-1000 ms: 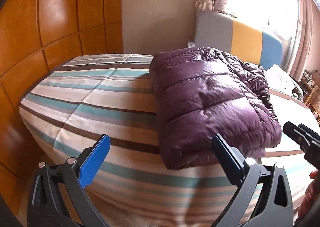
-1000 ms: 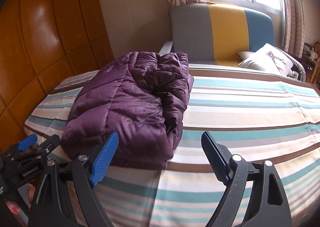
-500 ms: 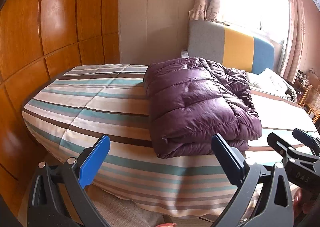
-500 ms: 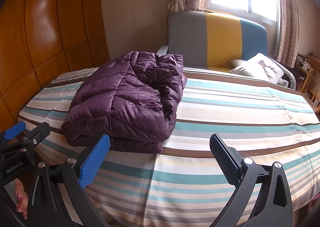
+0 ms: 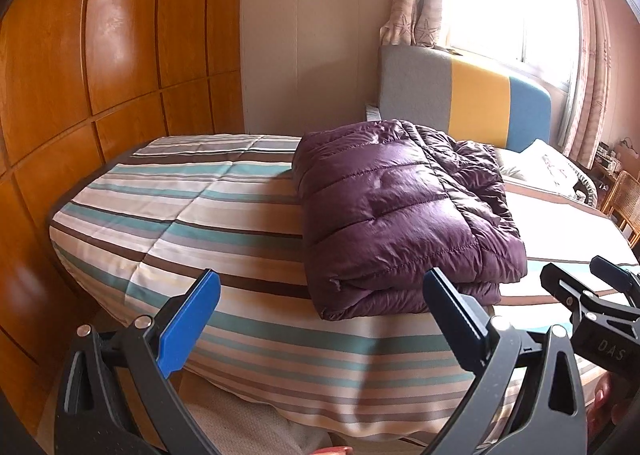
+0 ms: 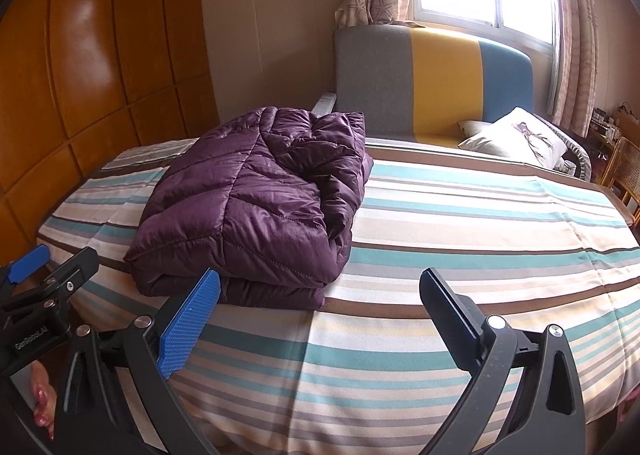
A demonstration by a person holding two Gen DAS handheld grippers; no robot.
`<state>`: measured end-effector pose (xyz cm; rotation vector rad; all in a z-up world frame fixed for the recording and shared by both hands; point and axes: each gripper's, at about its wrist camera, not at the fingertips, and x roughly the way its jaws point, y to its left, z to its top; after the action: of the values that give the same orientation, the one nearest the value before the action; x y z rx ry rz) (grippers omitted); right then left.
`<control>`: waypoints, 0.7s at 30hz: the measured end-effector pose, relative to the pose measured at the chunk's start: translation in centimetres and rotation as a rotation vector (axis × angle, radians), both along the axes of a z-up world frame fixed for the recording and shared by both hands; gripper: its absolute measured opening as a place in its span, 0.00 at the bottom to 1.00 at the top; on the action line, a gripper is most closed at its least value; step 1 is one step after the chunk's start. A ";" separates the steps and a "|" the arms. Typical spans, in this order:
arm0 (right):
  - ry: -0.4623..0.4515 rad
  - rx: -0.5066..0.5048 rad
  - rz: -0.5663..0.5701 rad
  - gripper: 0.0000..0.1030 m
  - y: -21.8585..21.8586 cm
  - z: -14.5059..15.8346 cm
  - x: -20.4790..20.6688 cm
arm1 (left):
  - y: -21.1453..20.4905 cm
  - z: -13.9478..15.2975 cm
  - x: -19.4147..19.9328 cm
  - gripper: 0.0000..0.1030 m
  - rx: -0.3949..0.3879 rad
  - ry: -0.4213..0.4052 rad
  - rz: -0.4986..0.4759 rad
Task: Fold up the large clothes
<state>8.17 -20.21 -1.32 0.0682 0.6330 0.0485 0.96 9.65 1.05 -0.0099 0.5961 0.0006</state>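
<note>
A purple quilted down jacket (image 5: 400, 215) lies folded into a thick bundle on the striped bed cover (image 5: 192, 215). It also shows in the right wrist view (image 6: 256, 207), left of centre. My left gripper (image 5: 320, 295) is open and empty, held off the bed's near edge, short of the jacket. My right gripper (image 6: 320, 295) is open and empty, near the bed's front edge, to the right of the jacket. Each gripper shows at the edge of the other's view: the right gripper (image 5: 592, 295), the left gripper (image 6: 44, 271).
Wooden wardrobe panels (image 5: 80, 75) stand on the left. A grey, yellow and blue headboard (image 6: 432, 83) and a white pillow (image 6: 516, 135) are at the far end. A wicker chair (image 6: 628, 171) stands at the right, under a curtained window.
Both grippers have drawn back from the jacket and risen, so the folded bundle and bed look farther away. Both stay open; the jacket has not moved.
</note>
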 end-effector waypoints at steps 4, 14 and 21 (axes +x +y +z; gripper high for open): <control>0.002 0.000 -0.001 0.97 0.0 0.0 0.0 | 0.0 -0.1 0.0 0.98 -0.002 0.003 0.002; 0.010 0.007 -0.002 0.97 -0.1 -0.1 0.0 | -0.1 -0.3 0.1 0.98 0.000 0.008 -0.001; 0.015 0.020 -0.006 0.97 -0.4 -0.2 0.0 | -0.1 -0.4 0.2 0.98 -0.006 0.015 -0.007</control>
<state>8.21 -20.59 -1.53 0.0896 0.6476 0.0487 1.12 9.54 0.68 -0.0137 0.6109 -0.0074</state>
